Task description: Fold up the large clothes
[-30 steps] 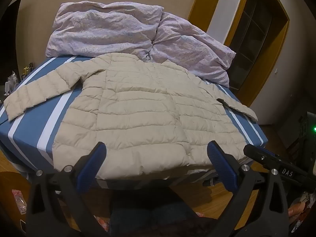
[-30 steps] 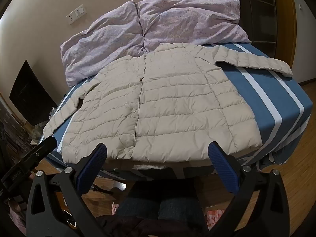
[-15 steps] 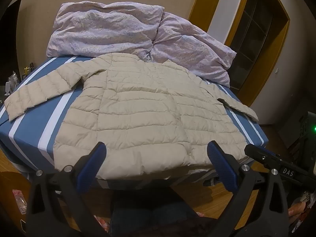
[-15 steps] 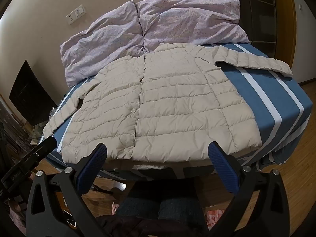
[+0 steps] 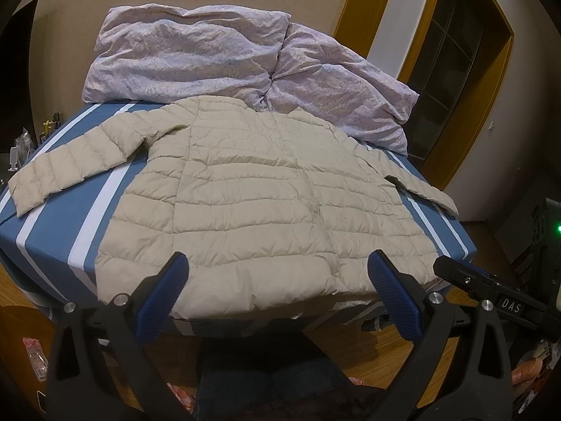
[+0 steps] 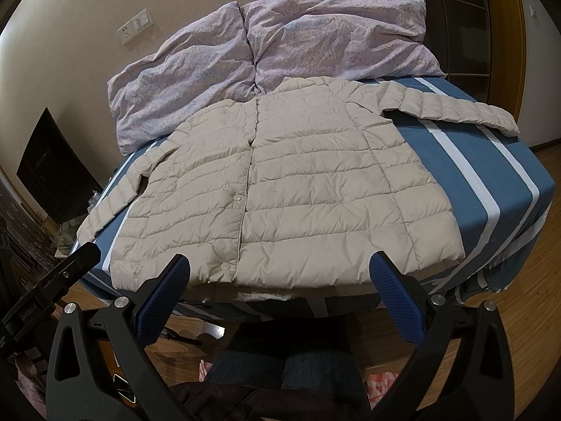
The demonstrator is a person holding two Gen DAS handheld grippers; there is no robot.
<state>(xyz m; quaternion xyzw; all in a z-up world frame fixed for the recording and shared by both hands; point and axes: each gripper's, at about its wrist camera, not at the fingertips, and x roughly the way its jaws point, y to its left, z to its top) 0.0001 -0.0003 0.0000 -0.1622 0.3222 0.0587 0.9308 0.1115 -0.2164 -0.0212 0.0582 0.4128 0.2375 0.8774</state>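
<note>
A beige quilted puffer jacket (image 5: 259, 203) lies flat, front up and buttoned, on the bed with both sleeves spread out; it also shows in the right wrist view (image 6: 291, 189). Its hem reaches the bed's near edge. My left gripper (image 5: 277, 280) is open and empty, held just in front of the hem. My right gripper (image 6: 280, 277) is open and empty, also just in front of the hem, to the right of the left one.
The bed has a blue sheet with white stripes (image 5: 70, 217). A lilac duvet (image 5: 224, 52) is bunched at the head by the wall. Wooden floor (image 6: 526, 333) and my legs are below. A door frame (image 5: 473, 70) stands right.
</note>
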